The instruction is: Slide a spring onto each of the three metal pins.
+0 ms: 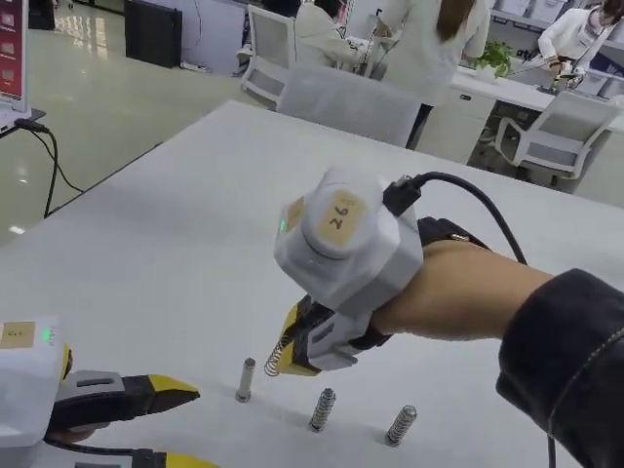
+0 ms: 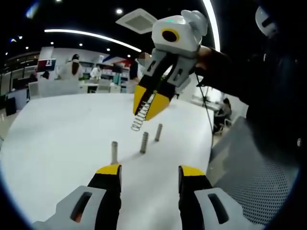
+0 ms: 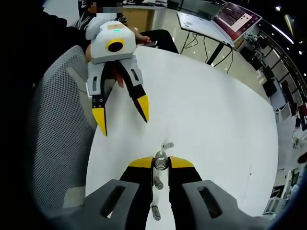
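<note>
In the head view, three pins stand in a row near the front of the white worktop (image 1: 195, 214). The middle pin (image 1: 323, 409) and the pin at the right end (image 1: 401, 425) each wear a spring, while the bare pin (image 1: 245, 379) at the left end has none. The right gripper (image 1: 283, 363) hangs just above and beside the bare pin. Its fingers are clamped on the last spring (image 1: 276, 356), which slants down toward the pin top without touching it. A round sticker (image 1: 339, 216) on that gripper's white body reads "26" in handwriting. The left gripper (image 1: 190, 427) hovers at the lower left with its fingers apart and holding nothing; the tan label (image 1: 18, 334) on its body is too small to read. In the left gripper view, its own yellow-tipped fingers (image 2: 108, 173) stand wide apart and empty, pointing at the row. Beyond them the right gripper (image 2: 152, 103) holds the spring (image 2: 140, 117) in the air above the bare pin (image 2: 114, 152). In the right gripper view, the spring (image 3: 161, 160) sits pinched end-on between the two fingers, with the bare pin's top (image 3: 167, 144) just beyond it. By the look of it, two of the three pins are done. What is left is to line the spring up over the bare pin, slide it down and let go.
</note>
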Demonstrator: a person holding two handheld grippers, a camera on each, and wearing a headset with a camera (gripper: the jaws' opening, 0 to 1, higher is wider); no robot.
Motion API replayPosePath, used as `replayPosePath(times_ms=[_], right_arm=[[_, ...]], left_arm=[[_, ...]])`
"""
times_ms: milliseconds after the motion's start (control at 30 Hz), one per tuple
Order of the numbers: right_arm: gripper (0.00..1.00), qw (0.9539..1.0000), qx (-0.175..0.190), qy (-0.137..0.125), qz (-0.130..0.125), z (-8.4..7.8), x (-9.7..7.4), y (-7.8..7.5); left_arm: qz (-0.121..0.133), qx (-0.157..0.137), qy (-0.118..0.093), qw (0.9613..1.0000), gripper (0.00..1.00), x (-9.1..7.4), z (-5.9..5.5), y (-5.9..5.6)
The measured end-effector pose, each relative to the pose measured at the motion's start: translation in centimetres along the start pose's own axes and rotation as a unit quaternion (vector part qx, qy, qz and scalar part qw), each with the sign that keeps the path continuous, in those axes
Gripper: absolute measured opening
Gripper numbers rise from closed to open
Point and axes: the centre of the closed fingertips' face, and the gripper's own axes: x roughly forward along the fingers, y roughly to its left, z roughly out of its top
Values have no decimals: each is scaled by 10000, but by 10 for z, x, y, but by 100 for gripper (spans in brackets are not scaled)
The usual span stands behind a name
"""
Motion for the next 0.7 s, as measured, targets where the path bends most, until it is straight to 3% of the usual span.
replayPosePath(times_ms=[467,700], right_arm=[[8,9997,-119,195,1,4,22,-17],[8,9996,-146,230,58,5,27,-17]], left_arm=[[39,70,16,10000,42,0,0,1],[145,489,222,9985,44,1,-5,2]])
